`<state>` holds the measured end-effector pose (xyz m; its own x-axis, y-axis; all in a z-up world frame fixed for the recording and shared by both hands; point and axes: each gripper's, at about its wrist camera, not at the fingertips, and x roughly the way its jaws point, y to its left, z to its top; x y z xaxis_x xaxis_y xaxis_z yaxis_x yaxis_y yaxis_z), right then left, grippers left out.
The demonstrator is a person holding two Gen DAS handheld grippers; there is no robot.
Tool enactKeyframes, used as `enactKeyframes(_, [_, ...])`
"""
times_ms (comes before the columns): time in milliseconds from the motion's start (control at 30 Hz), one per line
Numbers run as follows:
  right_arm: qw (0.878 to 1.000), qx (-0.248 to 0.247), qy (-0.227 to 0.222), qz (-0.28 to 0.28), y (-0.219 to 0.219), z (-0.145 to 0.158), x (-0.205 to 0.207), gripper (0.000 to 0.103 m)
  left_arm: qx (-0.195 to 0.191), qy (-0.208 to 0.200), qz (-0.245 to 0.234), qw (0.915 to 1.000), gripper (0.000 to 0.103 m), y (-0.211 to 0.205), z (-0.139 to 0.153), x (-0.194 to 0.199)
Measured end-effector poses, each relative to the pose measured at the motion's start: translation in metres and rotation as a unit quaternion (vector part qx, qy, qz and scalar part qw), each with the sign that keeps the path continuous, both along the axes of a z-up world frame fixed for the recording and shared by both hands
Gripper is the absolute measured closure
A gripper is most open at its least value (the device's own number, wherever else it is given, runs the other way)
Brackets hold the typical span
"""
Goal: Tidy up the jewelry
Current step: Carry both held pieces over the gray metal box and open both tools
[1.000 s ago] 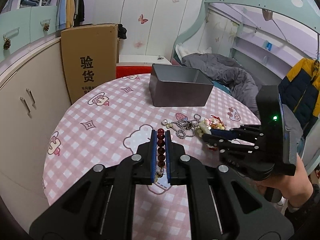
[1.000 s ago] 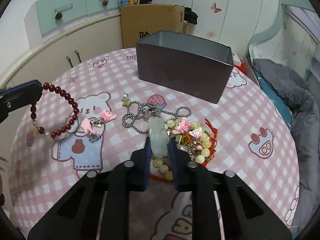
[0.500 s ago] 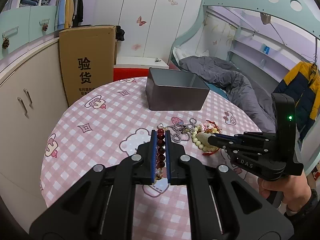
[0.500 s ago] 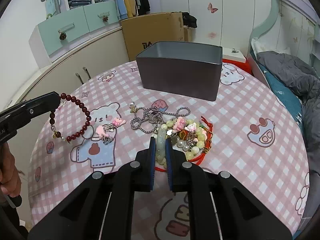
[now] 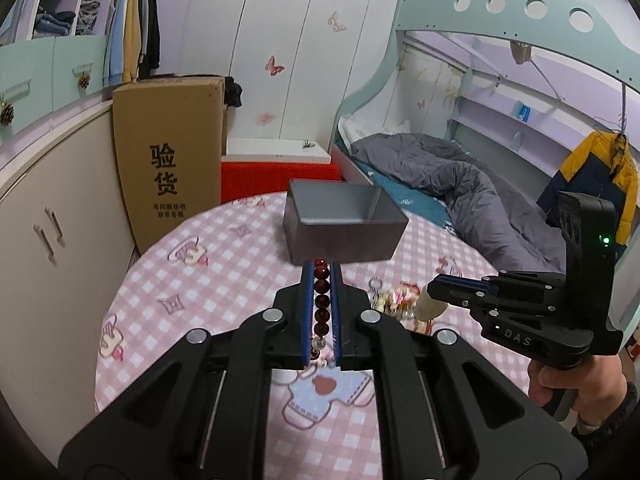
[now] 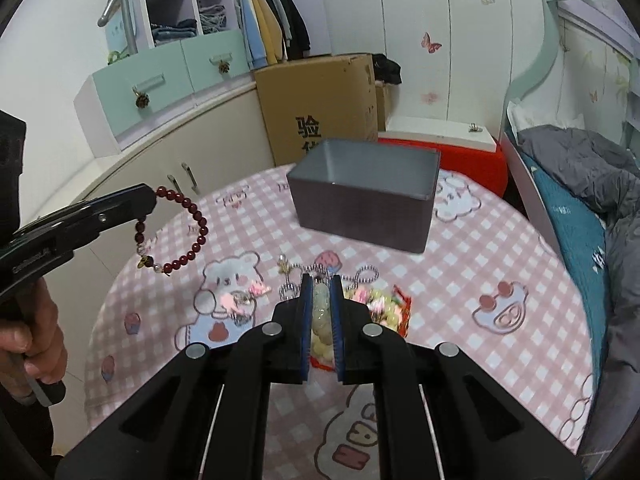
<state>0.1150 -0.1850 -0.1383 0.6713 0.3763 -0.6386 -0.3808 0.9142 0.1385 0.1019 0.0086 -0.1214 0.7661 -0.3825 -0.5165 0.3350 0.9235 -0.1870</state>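
Observation:
My left gripper [image 5: 321, 270] is shut on a dark red bead bracelet [image 5: 321, 304] and holds it in the air above the table; the bracelet hangs as a loop in the right wrist view [image 6: 188, 236]. My right gripper [image 6: 321, 280] is shut on a pale green jade pendant [image 6: 321, 312] and holds it above a pile of bead bracelets [image 6: 380, 308] and a silver chain [image 6: 360, 274]. It shows at the right in the left wrist view [image 5: 436, 286]. An open grey metal box [image 6: 364, 196] stands at the table's far side, also in the left wrist view [image 5: 344, 224].
The round table has a pink checked cloth [image 6: 500, 248]. A small pink charm [image 6: 240, 300] lies left of the pile. A tall cardboard box [image 5: 168, 160] and cupboards stand behind left. A bed with a grey quilt [image 5: 460, 184] is at the right.
Both grippers have risen from the table. The right one closed on the jade pendant and lifted it off the pile. The left one carried the red bracelet higher, towards the box.

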Motion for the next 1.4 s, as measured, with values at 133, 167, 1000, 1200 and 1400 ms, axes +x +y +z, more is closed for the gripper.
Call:
enactKeyframes(133, [1.0,-0.001,-0.021,0.006,0.0,0.023,0.009,0.096,-0.008,-0.017,-0.007,0.9998,0.096,-0.004,0.019,0.014])
enactKeyframes(167, [1.0,-0.002,-0.028,0.006,0.001,0.03,0.012,0.096,-0.011,-0.019,-0.009,0.9997,0.096,-0.004,0.022,0.018])
enactKeyframes(1000, [0.992,0.063,-0.013,-0.11,-0.052,0.055,0.128,0.008,0.005,0.028,0.059,0.9979,0.006,-0.033,0.038,0.154])
enactKeyframes(1200, [0.986,0.07,-0.059,-0.142,-0.068,0.076,0.088,0.008,0.014,-0.024,0.104,0.9942,0.006,-0.007,0.057,0.106])
enactKeyframes(1400, [0.983,0.048,-0.103,-0.143,-0.069,0.096,0.047,0.008,0.029,-0.075,0.113,0.9903,0.006,0.003,0.076,0.051])
